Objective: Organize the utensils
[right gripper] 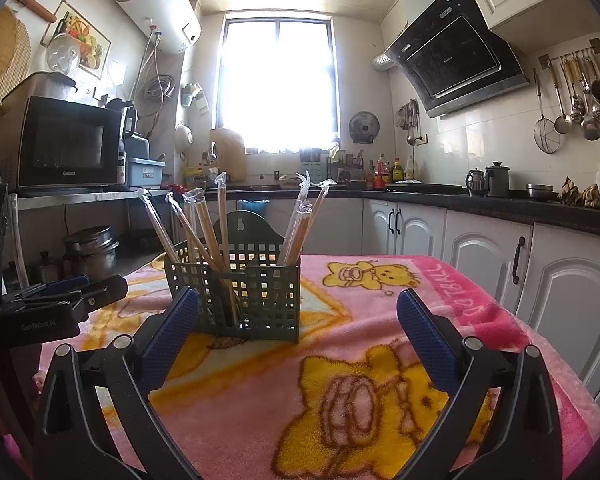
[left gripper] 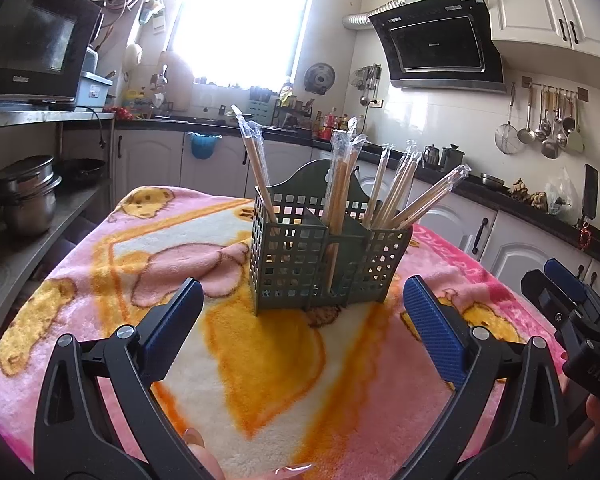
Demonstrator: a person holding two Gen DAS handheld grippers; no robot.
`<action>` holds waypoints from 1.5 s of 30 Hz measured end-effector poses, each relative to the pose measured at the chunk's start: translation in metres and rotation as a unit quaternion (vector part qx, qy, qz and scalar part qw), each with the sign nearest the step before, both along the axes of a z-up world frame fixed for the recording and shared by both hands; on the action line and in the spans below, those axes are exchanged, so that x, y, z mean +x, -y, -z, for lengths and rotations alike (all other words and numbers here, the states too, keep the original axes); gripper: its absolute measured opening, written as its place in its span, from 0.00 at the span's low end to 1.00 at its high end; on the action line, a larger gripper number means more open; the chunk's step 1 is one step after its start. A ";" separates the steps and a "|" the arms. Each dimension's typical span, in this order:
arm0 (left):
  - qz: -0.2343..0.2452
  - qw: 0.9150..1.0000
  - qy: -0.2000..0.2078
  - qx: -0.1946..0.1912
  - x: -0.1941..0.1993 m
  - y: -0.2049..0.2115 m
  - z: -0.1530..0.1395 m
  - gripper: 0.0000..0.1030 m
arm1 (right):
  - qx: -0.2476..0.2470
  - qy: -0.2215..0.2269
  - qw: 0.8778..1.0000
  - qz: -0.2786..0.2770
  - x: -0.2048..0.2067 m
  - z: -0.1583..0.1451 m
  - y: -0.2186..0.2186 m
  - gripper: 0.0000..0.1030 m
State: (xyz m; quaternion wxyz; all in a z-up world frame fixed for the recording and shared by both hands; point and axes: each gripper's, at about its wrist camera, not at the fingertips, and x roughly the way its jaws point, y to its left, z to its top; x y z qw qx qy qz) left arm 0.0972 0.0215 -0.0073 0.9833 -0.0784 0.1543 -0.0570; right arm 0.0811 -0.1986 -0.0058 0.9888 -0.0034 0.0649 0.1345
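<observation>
Two grippers are in your hands, and both stand wide apart with nothing between their blue pads: your left gripper [left gripper: 302, 316] hovers over the blanket [left gripper: 260, 380] just short of the green utensil holder [left gripper: 324, 268], and your right gripper [right gripper: 298, 324] hangs in the same way on its own side, its left pad overlapping the holder's near corner in the right wrist view. You can see the right gripper from the left wrist camera at the far right edge, and the left one from the right wrist camera at the far left edge, so the two are well apart with the holder between them. That holder stands upright on the pink and yellow bear-print blanket covering the table. Its perforated compartments hold wrapped chopsticks [left gripper: 400, 184], each pair in a clear plastic sleeve, leaning outward at different angles; one pair [left gripper: 256, 164] leans in the left compartment, another bunch [left gripper: 342, 184] stands in the middle, and the rest fan out of the right one. Behind, a kitchen counter [right gripper: 500, 204] runs along the wall under a bright window [right gripper: 278, 84].
</observation>
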 end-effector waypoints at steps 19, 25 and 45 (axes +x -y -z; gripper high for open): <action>-0.001 1.000 0.003 0.001 -0.002 0.002 0.000 0.90 | 0.004 -0.002 1.000 0.007 0.001 0.003 -0.001 0.94; -0.003 1.000 0.004 0.001 -0.003 0.002 -0.001 0.90 | 0.004 -0.002 1.000 0.007 0.001 0.003 0.000 0.94; -0.003 1.000 0.004 0.003 -0.003 0.002 -0.002 0.90 | 0.005 0.000 1.000 0.009 0.000 0.003 0.001 0.94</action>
